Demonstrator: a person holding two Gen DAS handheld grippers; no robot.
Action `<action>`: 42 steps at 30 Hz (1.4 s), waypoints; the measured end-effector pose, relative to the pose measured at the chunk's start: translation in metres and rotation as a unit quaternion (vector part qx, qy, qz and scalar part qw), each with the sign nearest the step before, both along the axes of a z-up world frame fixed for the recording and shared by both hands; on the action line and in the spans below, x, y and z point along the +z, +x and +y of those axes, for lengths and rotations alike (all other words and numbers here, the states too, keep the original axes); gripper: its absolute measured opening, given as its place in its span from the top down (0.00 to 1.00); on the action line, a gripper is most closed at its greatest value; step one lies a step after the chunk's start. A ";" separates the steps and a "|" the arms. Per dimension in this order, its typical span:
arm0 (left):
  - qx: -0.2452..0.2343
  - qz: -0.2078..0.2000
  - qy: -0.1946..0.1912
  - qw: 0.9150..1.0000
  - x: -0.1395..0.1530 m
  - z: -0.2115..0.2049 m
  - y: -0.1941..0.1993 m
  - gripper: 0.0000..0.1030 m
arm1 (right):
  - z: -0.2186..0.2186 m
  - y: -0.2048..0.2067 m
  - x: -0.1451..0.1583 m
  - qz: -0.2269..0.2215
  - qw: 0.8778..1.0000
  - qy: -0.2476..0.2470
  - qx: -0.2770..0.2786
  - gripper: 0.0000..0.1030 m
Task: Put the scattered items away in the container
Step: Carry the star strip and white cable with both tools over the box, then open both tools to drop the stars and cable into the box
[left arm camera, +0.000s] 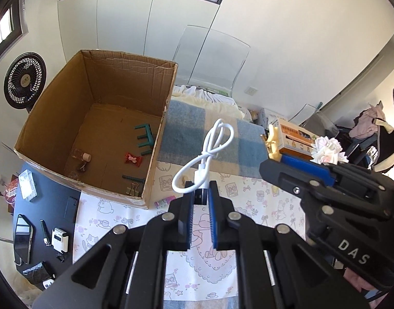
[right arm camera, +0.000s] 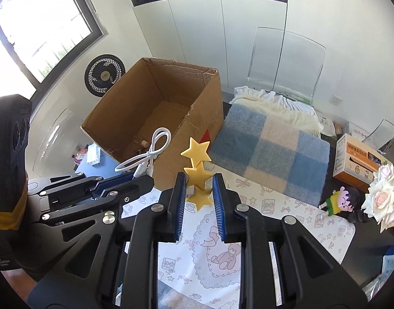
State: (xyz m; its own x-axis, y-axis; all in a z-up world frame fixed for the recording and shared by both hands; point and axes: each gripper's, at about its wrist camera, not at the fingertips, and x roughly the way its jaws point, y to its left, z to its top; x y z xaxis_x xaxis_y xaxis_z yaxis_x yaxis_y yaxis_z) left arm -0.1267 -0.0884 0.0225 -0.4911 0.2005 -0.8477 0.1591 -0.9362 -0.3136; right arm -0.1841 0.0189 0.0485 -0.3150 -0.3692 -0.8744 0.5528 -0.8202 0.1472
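An open cardboard box (left arm camera: 55,108) stands at the left of the table; it also shows in the right wrist view (right arm camera: 204,103). Inside lie a green toy stool (left arm camera: 145,139), a red candy (left arm camera: 133,159), a small corked bottle (left arm camera: 81,155) and a binder clip (left arm camera: 133,189). My left gripper (left arm camera: 200,193) is shut on a coiled white USB cable (left arm camera: 212,149), held above the table just right of the box; the cable also shows in the right wrist view (right arm camera: 150,154). My right gripper (right arm camera: 198,188) is shut on a yellow star-shaped piece (right arm camera: 198,164), held above the table in front of the box.
A blue-and-cream checked blanket (right arm camera: 269,152) lies behind the patterned mat (right arm camera: 222,252). An orange carton (right arm camera: 356,159), a doll figure (right arm camera: 343,200) and white flowers (right arm camera: 385,193) stand at the right. A phone (left arm camera: 23,238) and small items lie at the left. A fan (left arm camera: 25,81) stands behind the box.
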 end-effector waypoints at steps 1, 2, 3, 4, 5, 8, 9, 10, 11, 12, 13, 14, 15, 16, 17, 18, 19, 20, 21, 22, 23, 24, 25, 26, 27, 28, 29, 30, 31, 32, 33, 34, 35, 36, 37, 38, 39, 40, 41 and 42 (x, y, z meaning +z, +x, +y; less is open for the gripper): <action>0.004 0.001 -0.002 1.000 0.002 -0.006 0.000 0.90 | -0.005 -0.001 0.002 0.000 1.000 -0.003 0.003 0.79; 0.008 0.002 -0.002 1.000 0.003 -0.012 0.000 0.90 | -0.011 -0.002 0.003 -0.001 1.000 -0.007 0.006 0.79; 0.011 0.002 -0.001 1.000 0.004 -0.018 0.000 0.90 | -0.017 -0.004 0.005 -0.001 1.000 -0.009 0.009 0.79; 0.015 0.001 0.000 1.000 0.005 -0.025 0.000 0.90 | -0.023 -0.004 0.006 0.001 1.000 -0.009 0.013 0.79; 0.020 0.000 0.001 1.000 0.006 -0.032 0.000 0.90 | -0.030 -0.005 0.007 0.003 1.000 -0.009 0.019 0.79; 0.040 0.003 0.002 0.999 0.008 -0.055 0.002 0.90 | -0.051 -0.007 0.010 0.005 0.999 -0.011 0.033 0.79; 0.047 0.004 0.005 0.999 0.009 -0.062 0.003 0.90 | -0.059 -0.007 0.010 0.004 0.999 -0.011 0.037 0.79; 0.054 0.005 0.005 0.999 0.010 -0.070 0.004 0.90 | -0.066 -0.008 0.009 0.003 0.999 -0.011 0.042 0.79; 0.060 0.006 0.002 0.998 0.011 -0.077 0.004 0.90 | -0.073 -0.009 0.008 0.002 0.999 -0.012 0.047 0.79; 0.065 0.007 0.000 0.998 0.012 -0.083 0.005 0.90 | -0.081 -0.010 0.008 0.001 0.999 -0.013 0.052 0.79; 0.069 0.007 -0.001 0.998 0.012 -0.089 0.005 0.90 | -0.088 -0.011 0.007 -0.002 0.998 -0.014 0.056 0.79; 0.073 0.006 -0.002 0.997 0.012 -0.096 0.004 0.90 | -0.095 -0.012 0.006 -0.004 0.998 -0.016 0.060 0.79; 0.077 0.004 -0.003 0.997 0.011 -0.102 0.003 0.90 | -0.102 -0.013 0.005 -0.005 0.998 -0.016 0.063 0.79; 0.080 0.003 -0.004 0.997 0.011 -0.108 0.003 0.90 | -0.108 -0.015 0.004 -0.006 0.998 -0.016 0.066 0.79; 0.083 0.002 -0.007 0.996 0.010 -0.113 0.002 0.90 | -0.115 -0.016 0.003 -0.008 0.998 -0.017 0.068 0.79; 0.087 0.001 -0.010 0.996 0.009 -0.119 0.001 0.90 | -0.121 -0.018 0.002 -0.010 0.997 -0.019 0.069 0.79; 0.091 -0.001 -0.011 0.996 0.009 -0.124 0.000 0.90 | -0.127 -0.020 0.001 -0.014 0.997 -0.020 0.070 0.79; 0.094 -0.002 -0.009 0.995 0.008 -0.130 -0.002 0.90 | -0.133 -0.022 0.000 -0.017 0.997 -0.020 0.073 0.79; 0.097 -0.004 -0.008 0.995 0.007 -0.136 -0.004 0.90 | -0.139 -0.024 -0.001 -0.018 0.997 -0.019 0.075 0.79; 0.100 -0.005 -0.008 0.995 0.006 -0.141 -0.006 0.90 | -0.145 -0.026 -0.002 -0.019 0.997 -0.016 0.078 0.79; 0.103 -0.006 -0.009 0.995 0.004 -0.145 -0.007 0.90 | -0.150 -0.027 -0.003 -0.020 0.996 -0.013 0.080 0.79; 0.105 -0.007 -0.010 0.994 0.003 -0.148 -0.009 0.90 | -0.156 -0.030 -0.005 -0.021 0.996 -0.009 0.082 0.79; 0.106 -0.008 -0.009 0.994 0.002 -0.151 -0.011 0.90 | -0.161 -0.032 -0.007 -0.022 0.996 -0.004 0.083 0.79; 0.108 -0.010 -0.010 0.994 0.000 -0.154 -0.013 0.90 | -0.166 -0.034 -0.009 -0.024 0.996 0.000 0.083 0.79; 0.108 -0.013 -0.011 0.994 -0.003 -0.157 -0.016 0.90 | -0.170 -0.037 -0.011 -0.027 0.996 0.002 0.084 0.79; 0.108 -0.017 -0.011 0.994 -0.007 -0.160 -0.019 0.90 | -0.174 -0.039 -0.014 -0.030 0.996 0.004 0.085 0.79; 0.108 -0.021 -0.010 0.994 -0.011 -0.162 -0.021 0.90 | -0.178 -0.042 -0.017 -0.031 0.996 0.008 0.085 0.79; 0.108 -0.026 -0.009 0.994 -0.015 -0.165 -0.023 0.90 | -0.181 -0.044 -0.020 -0.034 0.996 0.011 0.085 0.79; 0.108 -0.029 -0.009 0.994 -0.019 -0.168 -0.025 0.90 | -0.184 -0.047 -0.023 -0.038 0.996 0.012 0.084 0.79; 0.109 -0.033 -0.009 0.993 -0.024 -0.171 -0.028 0.90 | -0.187 -0.050 -0.026 -0.042 0.996 0.013 0.084 0.79; 0.111 -0.037 -0.008 0.993 -0.028 -0.174 -0.029 0.90 | -0.191 -0.053 -0.030 -0.046 0.995 0.015 0.082 0.79; 0.112 -0.040 -0.006 0.993 -0.033 -0.176 -0.031 0.90 | -0.194 -0.056 -0.034 -0.049 0.995 0.020 0.083 0.79; 0.113 -0.044 -0.004 0.993 -0.037 -0.178 -0.033 0.90 | -0.198 -0.058 -0.039 -0.052 0.995 0.025 0.084 0.79; 0.112 -0.047 -0.003 0.993 -0.041 -0.179 -0.034 0.90 | -0.200 -0.061 -0.043 -0.056 0.995 0.029 0.083 0.79; 0.112 -0.049 -0.004 0.992 -0.044 -0.180 -0.036 0.90 | -0.201 -0.063 -0.048 -0.061 0.994 0.032 0.083 0.79; 0.112 -0.052 -0.004 0.992 -0.047 -0.181 -0.037 0.90 | -0.202 -0.065 -0.052 -0.066 0.994 0.034 0.082 0.79; 0.113 -0.054 -0.002 0.992 -0.050 -0.182 -0.038 0.90 | -0.202 -0.066 -0.056 -0.070 0.994 0.036 0.080 0.79; 0.114 -0.056 0.001 0.992 -0.052 -0.183 -0.039 0.90 | -0.202 -0.068 -0.059 -0.072 0.994 0.040 0.076 0.78; 0.115 -0.059 0.002 0.992 -0.055 -0.184 -0.039 0.90 | -0.201 -0.069 -0.062 -0.073 0.994 0.042 0.072 0.78; 0.116 -0.062 0.003 0.991 -0.057 -0.185 -0.039 0.89 | -0.201 -0.070 -0.065 -0.075 0.994 0.043 0.069 0.78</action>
State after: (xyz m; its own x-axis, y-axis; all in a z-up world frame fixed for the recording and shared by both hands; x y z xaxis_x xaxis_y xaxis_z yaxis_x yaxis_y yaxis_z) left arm -0.1661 -0.2737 -0.0345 -0.4170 0.0994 -0.9034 0.4077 -0.8679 -0.2837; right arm -0.2540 -0.1817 -0.0164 -0.1296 -0.3209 -0.9382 0.6381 -0.7512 0.1688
